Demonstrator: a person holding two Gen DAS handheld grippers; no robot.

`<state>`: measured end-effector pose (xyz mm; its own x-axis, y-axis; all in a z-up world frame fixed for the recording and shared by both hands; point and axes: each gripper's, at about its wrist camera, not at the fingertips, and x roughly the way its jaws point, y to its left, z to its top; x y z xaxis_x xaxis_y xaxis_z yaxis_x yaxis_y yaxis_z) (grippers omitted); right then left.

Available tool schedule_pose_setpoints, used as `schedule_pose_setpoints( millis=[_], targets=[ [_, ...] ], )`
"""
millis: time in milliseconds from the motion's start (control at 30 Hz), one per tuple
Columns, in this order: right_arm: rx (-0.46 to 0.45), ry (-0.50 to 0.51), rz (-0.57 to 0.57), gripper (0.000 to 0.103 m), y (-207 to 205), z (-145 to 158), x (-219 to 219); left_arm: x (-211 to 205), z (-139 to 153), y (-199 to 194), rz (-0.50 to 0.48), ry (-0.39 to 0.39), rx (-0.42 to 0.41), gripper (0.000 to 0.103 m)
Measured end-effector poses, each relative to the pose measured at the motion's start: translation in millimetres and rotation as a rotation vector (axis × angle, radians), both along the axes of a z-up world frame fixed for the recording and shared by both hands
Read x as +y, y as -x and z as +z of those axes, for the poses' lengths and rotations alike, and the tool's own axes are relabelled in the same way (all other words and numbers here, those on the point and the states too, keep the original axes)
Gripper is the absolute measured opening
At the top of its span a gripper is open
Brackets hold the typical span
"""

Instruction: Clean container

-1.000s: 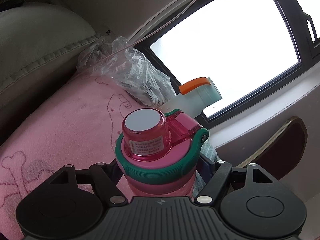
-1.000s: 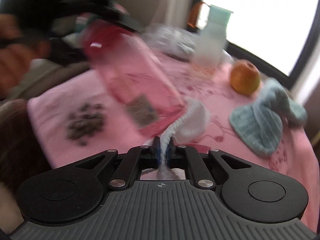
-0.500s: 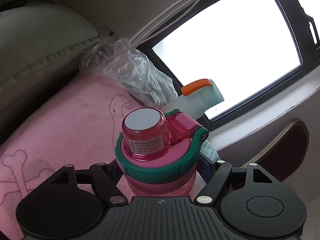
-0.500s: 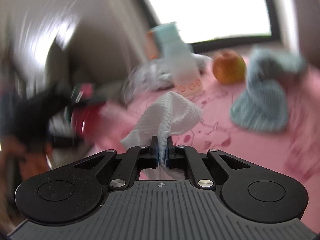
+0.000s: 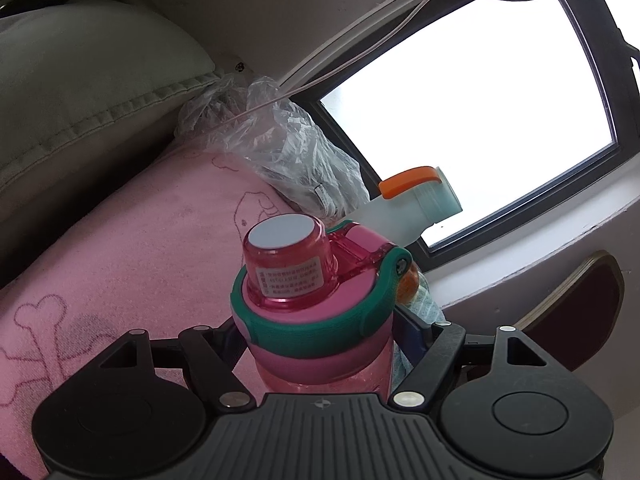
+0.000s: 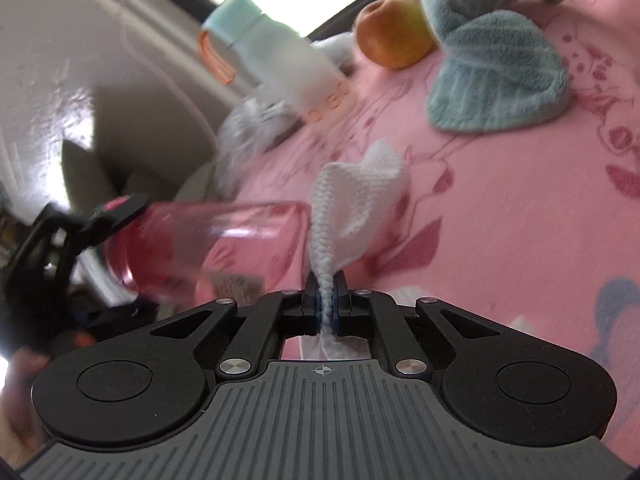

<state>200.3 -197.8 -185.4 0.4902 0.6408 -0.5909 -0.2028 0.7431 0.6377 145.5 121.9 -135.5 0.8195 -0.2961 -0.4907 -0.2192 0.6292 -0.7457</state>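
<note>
Left gripper (image 5: 320, 344) clamps the pink bottle (image 5: 308, 296) around its body just below the green lid band (image 5: 320, 328), fingers on either side of it. Bottle cap (image 5: 286, 256) points away from the camera, white sticker on its side. In the right wrist view the same pink bottle (image 6: 208, 244) lies roughly sideways, held off the pink cloth (image 6: 500, 208), its base end touching or just beside the white rag (image 6: 356, 208); contact is blurred, cannot tell for sure. The left gripper (image 6: 80, 224) shows there as a dark blurred shape at the bottle's lid end.

Right gripper (image 6: 327, 300) is pressed together on the white rag, pinching a twisted fold between the pads; the rest of the rag fans out ahead of the fingertips, beside the bottle's base.

Beyond the pink bottle in the left wrist view: crumpled clear plastic bag (image 5: 280, 156) on the pink cloth (image 5: 140, 248), then a white bottle with orange handle (image 5: 408, 200) next to the bag, window (image 5: 480, 100) behind. A grey cushion (image 5: 80, 92) sits past the cloth edge.

In the right wrist view, past the rag: white bottle with orange handle (image 6: 276, 52), an orange-yellow fruit (image 6: 392, 36) beside it, and a teal towel (image 6: 496, 68) just beside the fruit, all on the pink cloth.
</note>
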Motion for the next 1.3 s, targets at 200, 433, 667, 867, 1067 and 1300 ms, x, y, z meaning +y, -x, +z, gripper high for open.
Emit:
schedule_pose_setpoints(
  millis=[200, 433, 667, 867, 1067, 1300],
  targets=[
    [-0.025, -0.086, 0.01, 0.008, 12.6, 8.7, -17.9, 0.8, -2.0, 3.2, 0.012, 0.009, 0.004, 0.074],
    [0.045, -0.046, -0.085, 0.008, 0.3, 2.0, -5.9, -4.7, 2.2, 10.4, 0.009, -0.014, -0.007, 0.074],
    [0.087, -0.07, 0.017, 0.009, 24.1, 2.4, -10.1, -13.1, 7.5, 16.1, -0.004, -0.059, -0.03, 0.074],
    [0.019, -0.18, 0.094, 0.009, 58.5, 29.3, -20.2, -22.8, 14.1, 22.3, -0.023, -0.116, -0.052, 0.074],
    [-0.072, -0.1, 0.09, 0.009, 79.1, 58.9, -11.8, -31.9, 19.7, 27.7, -0.039, -0.162, -0.062, 0.074],
    [-0.091, 0.038, 0.052, 0.009, 88.3, 68.4, -8.6, -45.0, 27.6, 30.7, -0.073, -0.234, -0.079, 0.074]
  ],
)
